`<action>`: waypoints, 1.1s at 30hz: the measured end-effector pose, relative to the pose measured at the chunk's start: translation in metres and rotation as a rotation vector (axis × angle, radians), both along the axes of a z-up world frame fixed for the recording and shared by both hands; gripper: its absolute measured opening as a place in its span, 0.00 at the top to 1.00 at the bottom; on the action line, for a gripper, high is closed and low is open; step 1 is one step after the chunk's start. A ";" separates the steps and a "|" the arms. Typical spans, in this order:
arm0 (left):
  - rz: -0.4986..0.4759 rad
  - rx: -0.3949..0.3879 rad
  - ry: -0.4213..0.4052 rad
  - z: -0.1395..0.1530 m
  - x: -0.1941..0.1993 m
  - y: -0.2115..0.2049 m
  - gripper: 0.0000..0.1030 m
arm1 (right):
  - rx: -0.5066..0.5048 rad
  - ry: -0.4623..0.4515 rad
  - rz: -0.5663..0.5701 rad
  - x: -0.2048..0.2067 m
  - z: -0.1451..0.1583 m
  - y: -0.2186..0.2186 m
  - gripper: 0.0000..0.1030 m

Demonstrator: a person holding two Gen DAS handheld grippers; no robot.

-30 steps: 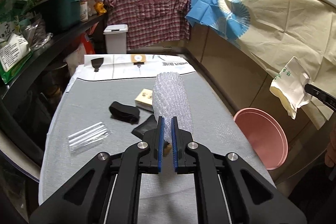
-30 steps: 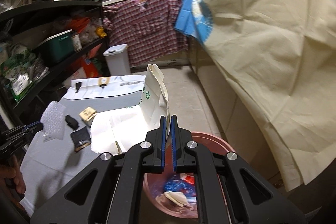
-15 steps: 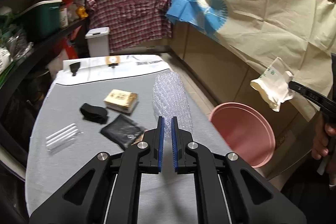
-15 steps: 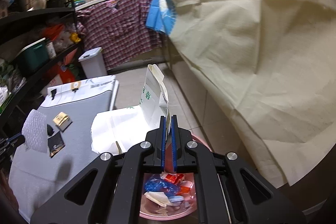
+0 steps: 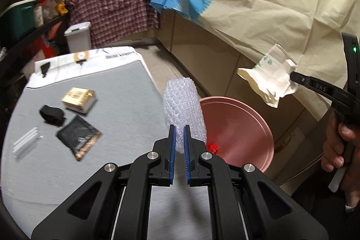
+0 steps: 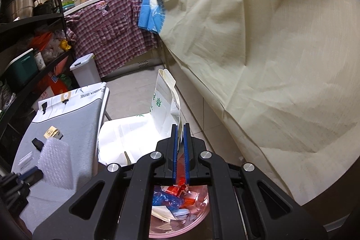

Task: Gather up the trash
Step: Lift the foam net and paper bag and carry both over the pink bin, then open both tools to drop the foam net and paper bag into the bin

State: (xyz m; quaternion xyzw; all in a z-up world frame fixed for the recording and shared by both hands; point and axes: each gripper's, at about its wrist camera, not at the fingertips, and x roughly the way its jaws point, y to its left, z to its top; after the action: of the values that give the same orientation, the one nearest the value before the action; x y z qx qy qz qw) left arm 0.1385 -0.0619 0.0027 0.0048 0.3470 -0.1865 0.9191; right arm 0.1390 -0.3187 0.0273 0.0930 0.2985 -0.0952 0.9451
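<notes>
My left gripper [image 5: 179,134] is shut on a roll of bubble wrap [image 5: 183,109] and holds it over the right edge of the grey table [image 5: 121,91], beside the pink bin [image 5: 245,127]. My right gripper [image 6: 180,134] is shut on a white paper bag with green print [image 6: 165,102] and holds it above the pink bin [image 6: 202,219], which holds red, blue and white scraps. In the left wrist view the paper bag [image 5: 270,75] hangs from the right gripper [image 5: 292,77] above the bin.
On the table lie a tan box [image 5: 78,99], a black strap [image 5: 51,115], a black pouch [image 5: 78,137] and clear plastic strips [image 5: 25,142]. A cream cloth [image 6: 270,60] hangs along the counter at the right. Dark shelves [image 6: 27,21] stand left.
My left gripper has swung right with the bubble wrap, toward the pink bin. My right gripper has moved with the paper bag to over the bin.
</notes>
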 end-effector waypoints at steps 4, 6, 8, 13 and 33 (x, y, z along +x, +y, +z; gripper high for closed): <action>-0.014 -0.002 0.023 -0.010 0.004 -0.019 0.93 | -0.001 0.009 -0.011 0.005 -0.004 -0.004 0.95; -0.018 0.001 0.033 -0.013 0.005 -0.027 0.93 | -0.005 0.008 -0.012 0.009 -0.005 -0.005 0.95; -0.022 0.002 0.040 -0.015 0.007 -0.034 0.93 | -0.009 0.009 -0.009 0.013 -0.007 -0.005 0.95; -0.034 0.009 0.061 -0.024 0.012 -0.044 0.93 | -0.010 0.018 -0.012 0.019 -0.011 -0.006 0.95; -0.110 -0.038 0.133 -0.041 0.021 -0.062 0.66 | -0.003 0.063 0.014 0.037 -0.026 -0.002 0.70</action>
State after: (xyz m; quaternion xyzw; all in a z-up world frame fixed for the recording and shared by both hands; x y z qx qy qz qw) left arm 0.1600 -0.1243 -0.0387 -0.0060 0.4027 -0.2429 0.8825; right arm 0.1761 -0.3207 0.0017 0.0866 0.3288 -0.0919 0.9359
